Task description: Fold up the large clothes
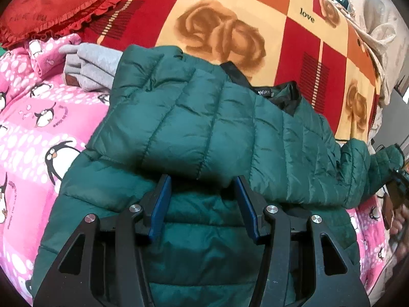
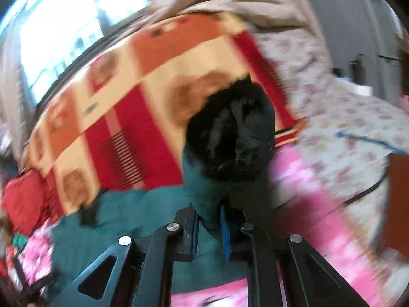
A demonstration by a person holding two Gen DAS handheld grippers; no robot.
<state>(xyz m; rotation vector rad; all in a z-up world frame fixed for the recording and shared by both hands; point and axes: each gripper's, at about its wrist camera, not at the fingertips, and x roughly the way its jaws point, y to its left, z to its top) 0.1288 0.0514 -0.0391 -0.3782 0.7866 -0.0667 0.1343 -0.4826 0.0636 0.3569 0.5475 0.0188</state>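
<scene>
A dark green quilted puffer jacket [image 1: 204,133] with a black collar lining lies across the bed, one sleeve folded over its body. My left gripper [image 1: 203,181] is open just above the jacket, its blue pads on either side of the folded sleeve's cuff, gripping nothing. My right gripper [image 2: 208,209] is shut on the other green sleeve [image 2: 204,189], whose black-lined cuff opening [image 2: 230,133] faces the camera, lifted above the bed. That view is motion-blurred. The right gripper also shows at the far right of the left wrist view [image 1: 398,179].
A pink penguin-print quilt [image 1: 33,117] covers the near bed. A red-orange rose blanket [image 1: 242,20] lies beyond. A red frilled cushion [image 1: 51,7] and folded grey garment [image 1: 89,64] sit at the left. A window [image 2: 58,33] is behind.
</scene>
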